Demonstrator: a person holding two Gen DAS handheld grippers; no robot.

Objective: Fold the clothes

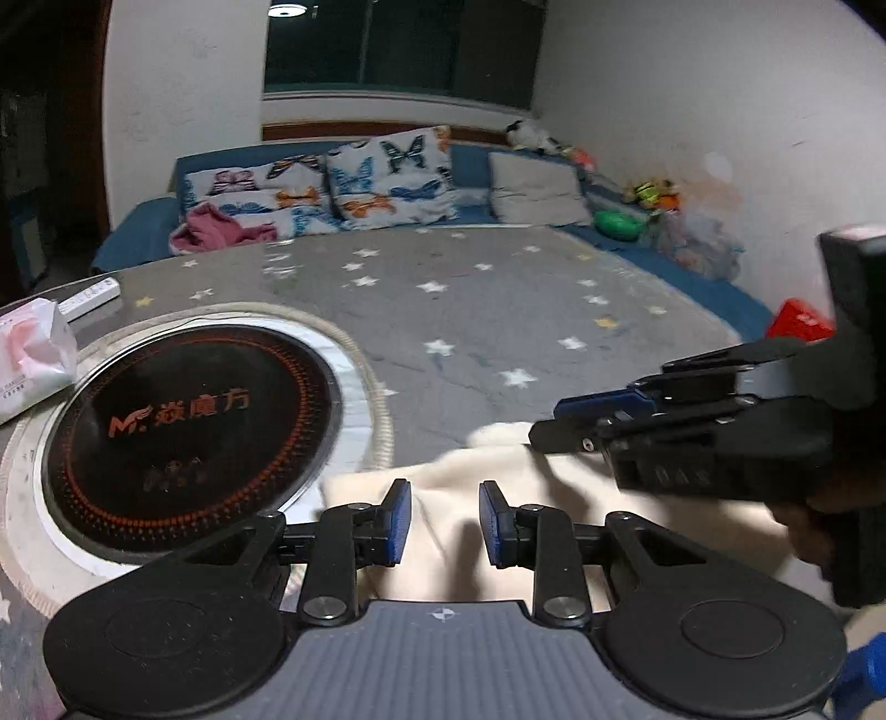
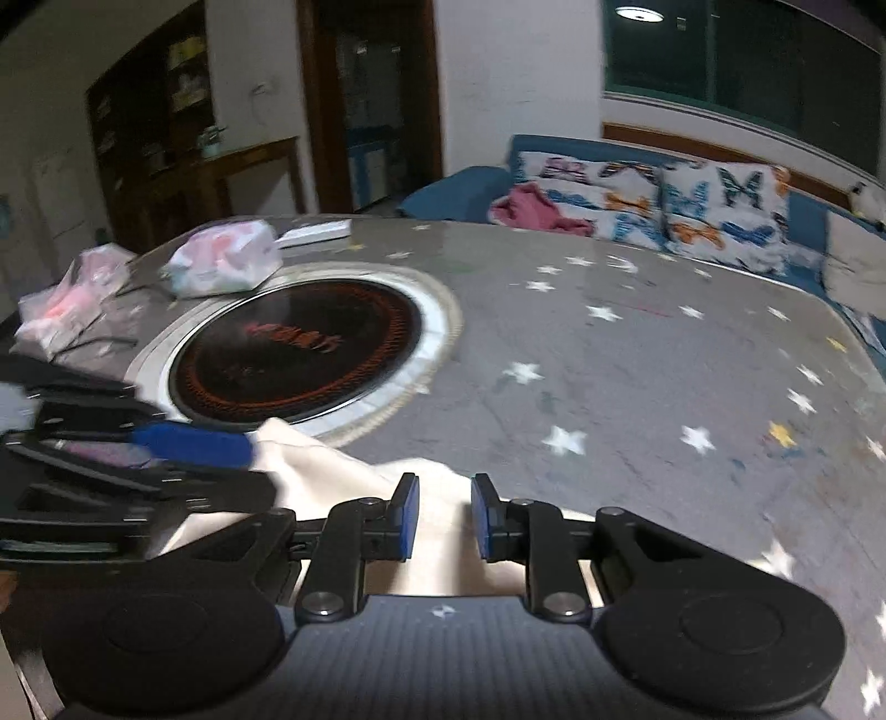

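A soft plastic pack (image 2: 224, 265) of what looks like tissues lies on the far side of my worktop (image 1: 498, 310), with a second crinkled bag (image 2: 66, 302) near it; their contents are too blurred to tell. The cream garment (image 1: 459, 498) lies bunched at the near edge of the worktop, right under both tools. My left gripper (image 1: 444, 523) hangs over the cloth with its jaws parted, the blue pads apart and nothing between them. My right gripper (image 2: 444, 518) is likewise released, jaws spread above the same cream fabric. Each tool reaches in from the other's side, tips close over the garment. The worktop wears a grey cover with white stars, and a round black hob (image 1: 188, 432) with orange rings sits in it. Beyond stands a blue sofa (image 1: 470, 160) with butterfly cushions (image 1: 387, 177) under a dark window (image 1: 398, 44).
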